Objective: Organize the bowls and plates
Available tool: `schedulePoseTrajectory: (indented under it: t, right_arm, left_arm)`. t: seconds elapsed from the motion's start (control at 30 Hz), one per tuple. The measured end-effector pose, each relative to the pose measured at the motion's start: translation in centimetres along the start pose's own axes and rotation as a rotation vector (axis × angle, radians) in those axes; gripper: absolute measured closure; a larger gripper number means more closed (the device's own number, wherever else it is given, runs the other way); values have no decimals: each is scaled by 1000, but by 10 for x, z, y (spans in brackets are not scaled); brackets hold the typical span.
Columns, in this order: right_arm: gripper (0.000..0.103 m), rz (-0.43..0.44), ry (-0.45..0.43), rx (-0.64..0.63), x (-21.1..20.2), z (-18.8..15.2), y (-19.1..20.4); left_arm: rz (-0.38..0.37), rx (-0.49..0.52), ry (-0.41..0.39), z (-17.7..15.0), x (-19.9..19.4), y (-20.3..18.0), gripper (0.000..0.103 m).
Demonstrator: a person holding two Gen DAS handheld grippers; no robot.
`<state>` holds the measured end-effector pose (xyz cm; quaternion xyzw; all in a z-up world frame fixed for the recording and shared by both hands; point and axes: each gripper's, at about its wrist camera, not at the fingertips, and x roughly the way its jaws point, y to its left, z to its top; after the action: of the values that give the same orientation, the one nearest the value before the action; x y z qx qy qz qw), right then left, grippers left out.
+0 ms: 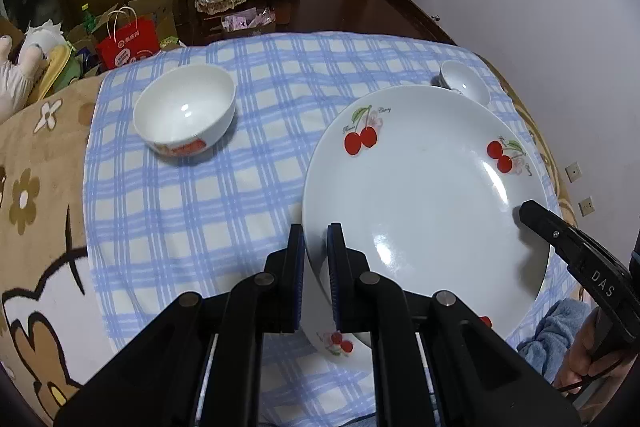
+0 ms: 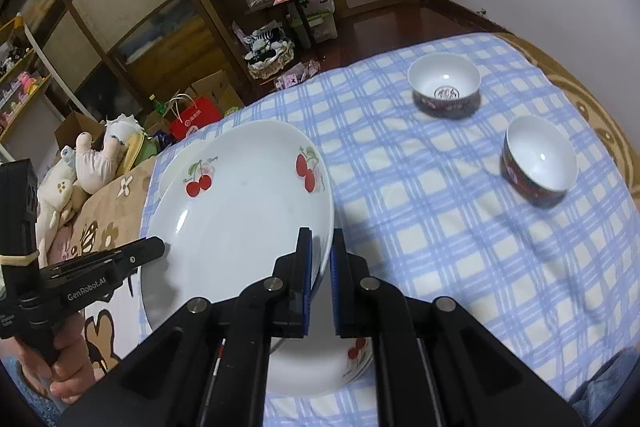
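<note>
The left tool [image 1: 316,267] is clamped on the near left rim of a glossy white cherry plate [image 1: 424,195], its blue-lined pads pressed on either side of the edge, while the right tool [image 2: 321,269] is clamped on the opposite rim of the same plate [image 2: 240,211]; the plate hangs between them above the checked cloth [image 1: 192,219]. Red cherries and small script too fine to read decorate its rim. "DAS" is printed on the right tool's black body, "GenRobot.AI" on the left's. Beyond the left tool sits an empty round white bowl [image 1: 185,109] with a red print. Beyond the right tool stand two empty dark-patterned bowls, the far bowl [image 2: 444,83] with a mark in its bottom and the near bowl [image 2: 539,159] tilted. A red paper bag [image 1: 128,45] lies off the bed.
</note>
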<state>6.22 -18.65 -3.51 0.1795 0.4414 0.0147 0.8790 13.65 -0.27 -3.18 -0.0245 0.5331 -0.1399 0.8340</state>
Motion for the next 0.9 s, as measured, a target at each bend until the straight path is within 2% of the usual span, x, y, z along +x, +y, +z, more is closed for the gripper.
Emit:
schedulePoseTrajectory:
  t: [0.4, 0.6, 0.9]
  right_arm:
    - [94, -9, 28, 6, 7, -21, -4]
    - [94, -20, 56, -1, 18, -28, -5]
    - [94, -31, 111, -1, 38, -44, -10]
  left_arm:
    - [6, 9, 21, -23, 14, 3, 92]
    - [55, 15, 37, -28, 24, 1, 92]
    - [34, -27, 79, -39, 41, 11, 92]
